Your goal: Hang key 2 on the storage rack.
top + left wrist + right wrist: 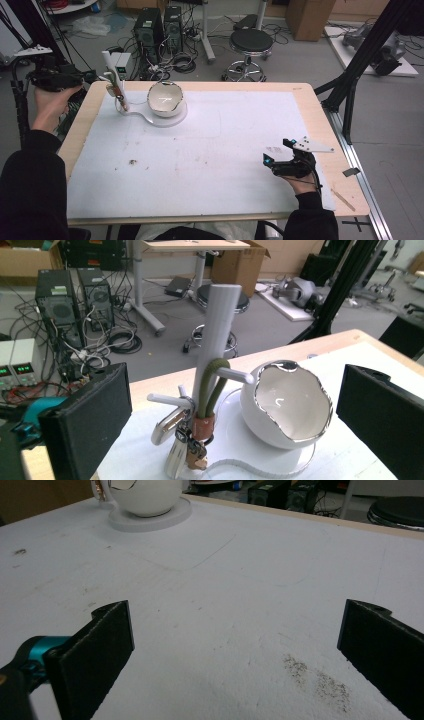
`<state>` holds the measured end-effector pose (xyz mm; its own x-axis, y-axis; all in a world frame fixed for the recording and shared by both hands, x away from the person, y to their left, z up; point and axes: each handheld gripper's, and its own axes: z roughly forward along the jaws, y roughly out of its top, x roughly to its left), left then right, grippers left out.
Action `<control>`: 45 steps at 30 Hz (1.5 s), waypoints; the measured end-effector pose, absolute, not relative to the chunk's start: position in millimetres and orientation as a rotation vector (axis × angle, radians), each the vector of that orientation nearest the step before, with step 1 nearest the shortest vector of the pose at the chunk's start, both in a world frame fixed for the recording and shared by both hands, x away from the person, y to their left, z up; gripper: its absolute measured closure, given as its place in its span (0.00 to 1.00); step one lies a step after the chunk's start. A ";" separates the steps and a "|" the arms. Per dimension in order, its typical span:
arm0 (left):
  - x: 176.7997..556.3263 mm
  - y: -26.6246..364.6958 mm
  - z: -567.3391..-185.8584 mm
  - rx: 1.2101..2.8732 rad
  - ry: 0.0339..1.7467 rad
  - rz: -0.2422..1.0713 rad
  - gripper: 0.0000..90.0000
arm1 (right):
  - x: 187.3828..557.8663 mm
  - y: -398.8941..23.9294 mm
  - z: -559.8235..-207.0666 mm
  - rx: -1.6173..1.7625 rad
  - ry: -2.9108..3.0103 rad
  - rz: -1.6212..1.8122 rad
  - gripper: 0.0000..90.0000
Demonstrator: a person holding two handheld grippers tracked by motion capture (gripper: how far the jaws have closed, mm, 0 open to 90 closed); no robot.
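Observation:
A white peg stand (218, 330) rises at the table's far left corner. A key bunch (178, 446) on an olive strap (210, 385) hangs from its pegs. Beside it a white bowl (287, 405) with a jagged silver rim sits tilted on the stand's round base (150, 120). My left gripper (87, 76) is held off the table's left edge, open, its jaws standing wide on either side of the stand (112, 70) from a distance and touching nothing. My right gripper (278, 151) rests low over the white mat at the right, open, with bare mat between its jaws (235, 645).
A white mat (210, 150) covers the wooden table. A small dirt speck (133, 161) lies at its left, and a grey smudge (317, 680) lies near the right gripper. Behind the table stand computer towers (160, 27), a stool (251, 42) and cables. Black frame legs (350, 85) stand right.

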<state>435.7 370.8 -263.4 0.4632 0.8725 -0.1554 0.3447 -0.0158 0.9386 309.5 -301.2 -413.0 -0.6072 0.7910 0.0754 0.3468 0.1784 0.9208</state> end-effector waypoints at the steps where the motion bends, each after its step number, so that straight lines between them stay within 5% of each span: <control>1: 434.6 369.8 -263.5 1.593 1.083 0.591 0.02 | 309.5 -301.3 -413.1 1.069 2.038 1.417 0.01; 32: 389.7 336.2 -292.8 1.651 1.013 0.626 0.02 | 308.9 -300.1 -411.8 1.064 2.035 1.413 0.01; 45: 381.1 321.2 -320.7 1.686 0.978 0.524 0.02 | 308.9 -299.5 -412.1 1.061 2.036 1.410 0.01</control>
